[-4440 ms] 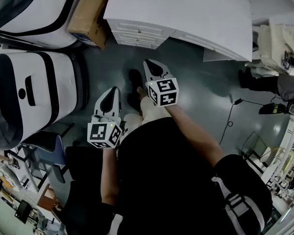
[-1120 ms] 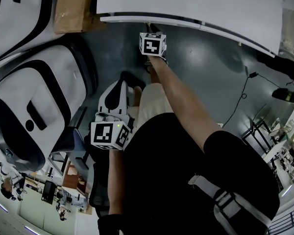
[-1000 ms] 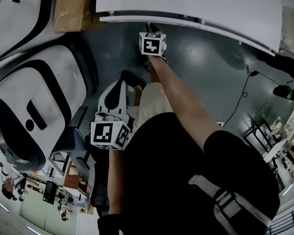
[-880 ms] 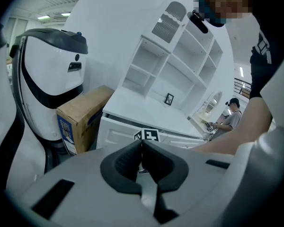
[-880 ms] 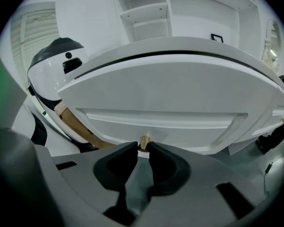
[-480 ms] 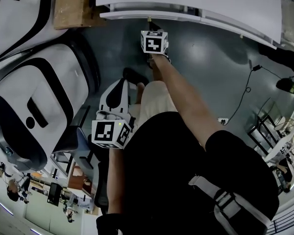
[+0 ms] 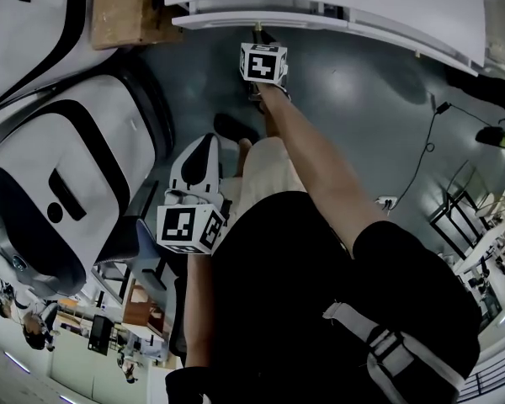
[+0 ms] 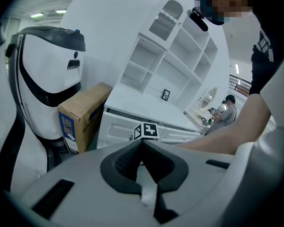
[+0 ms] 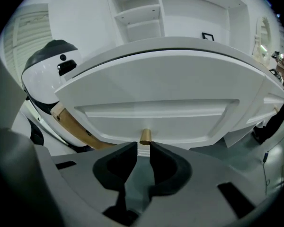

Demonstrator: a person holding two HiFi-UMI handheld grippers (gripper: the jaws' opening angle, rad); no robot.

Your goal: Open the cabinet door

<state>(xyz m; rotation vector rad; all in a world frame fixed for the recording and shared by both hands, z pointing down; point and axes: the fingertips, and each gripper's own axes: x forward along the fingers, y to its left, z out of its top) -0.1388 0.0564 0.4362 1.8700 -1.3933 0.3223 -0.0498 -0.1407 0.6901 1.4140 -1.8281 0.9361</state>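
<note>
One cardboard box [image 8: 85,110] beside cabinet [image 8: 114,129] bears blurred print.

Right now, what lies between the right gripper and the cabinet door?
Only the brass knob of the cabinet door, in the right gripper view. The right gripper has opening jaws, knob at their tips.

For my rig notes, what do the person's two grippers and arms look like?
The left gripper and right gripper have pale grey shells with dark fingers. Each carries a white cube with black square markers. The person wears a black short-sleeved top. The right fingers are opening, the brass knob at their tips.
</note>
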